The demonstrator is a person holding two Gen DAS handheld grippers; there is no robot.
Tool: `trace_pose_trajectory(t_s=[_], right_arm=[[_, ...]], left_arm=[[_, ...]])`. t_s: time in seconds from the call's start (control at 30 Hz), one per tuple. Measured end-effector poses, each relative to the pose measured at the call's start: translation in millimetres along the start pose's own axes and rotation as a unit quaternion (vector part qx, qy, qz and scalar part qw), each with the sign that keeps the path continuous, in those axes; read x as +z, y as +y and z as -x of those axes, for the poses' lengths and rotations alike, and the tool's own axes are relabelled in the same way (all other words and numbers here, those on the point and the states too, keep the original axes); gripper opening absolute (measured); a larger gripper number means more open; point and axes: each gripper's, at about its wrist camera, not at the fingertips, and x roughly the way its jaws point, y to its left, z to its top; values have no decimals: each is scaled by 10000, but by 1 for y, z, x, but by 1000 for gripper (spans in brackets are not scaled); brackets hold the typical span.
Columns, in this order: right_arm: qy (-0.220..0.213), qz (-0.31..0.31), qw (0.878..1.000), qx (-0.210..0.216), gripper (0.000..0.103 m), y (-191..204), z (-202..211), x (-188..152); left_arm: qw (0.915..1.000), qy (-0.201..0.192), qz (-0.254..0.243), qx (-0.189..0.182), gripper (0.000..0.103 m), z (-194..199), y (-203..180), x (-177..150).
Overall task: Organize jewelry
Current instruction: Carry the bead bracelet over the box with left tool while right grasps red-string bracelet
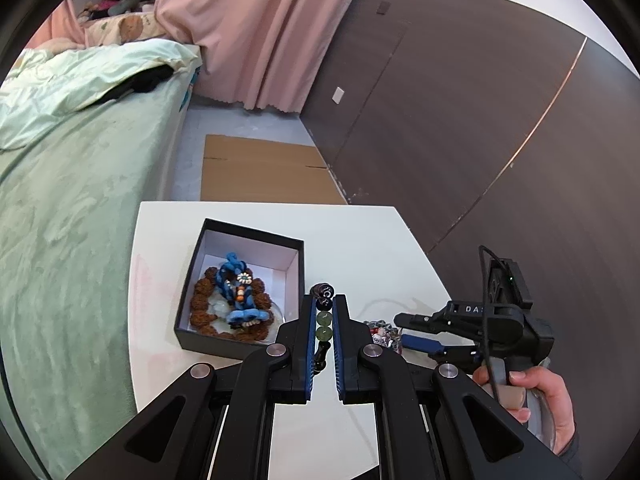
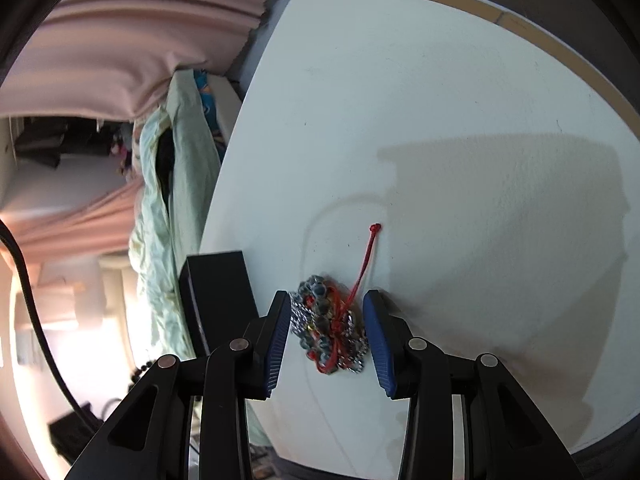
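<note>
between the right tongs [image 2: 326,334], whose jaws stand apart with pads not yet pressing, lies the red-corded bead tangle [image 2: 330,326] near the desk [image 2: 460,140] edge, while the left tongs [image 1: 323,334] clamp a bead strand [image 1: 323,322] beside the black box [image 1: 240,284].

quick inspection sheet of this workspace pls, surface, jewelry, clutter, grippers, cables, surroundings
surface: white table, mostly bare
job's things: black open box holding brown bead bracelet and blue braided piece; strand of green and dark beads; grey-blue bead bundle with red cord lying on the table
clutter: nothing seen
grippers: left gripper shut on the bead strand; right gripper straddling the bundle, pads not pressing
cables: black cable on the right gripper
surroundings: green bed, pink curtain, flat cardboard
</note>
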Motion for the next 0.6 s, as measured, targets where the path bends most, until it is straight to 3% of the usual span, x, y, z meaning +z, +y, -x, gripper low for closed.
trace_pose_trajectory(t_s=[0.07, 0.27, 0.6], right_arm=[[-32, -194, 9998, -59, 25, -1, -2, 3], [-55, -557, 9984, -108, 19, 3, -9, 10], [-184, -523, 9984, -147, 4, 0, -7, 6]], left_arm=[[10000, -7, 30, -2, 8, 1, 3, -1], [9999, -54, 112, -27, 8, 5, 9, -1], [9998, -126, 184, 9, 8, 13, 22, 1]])
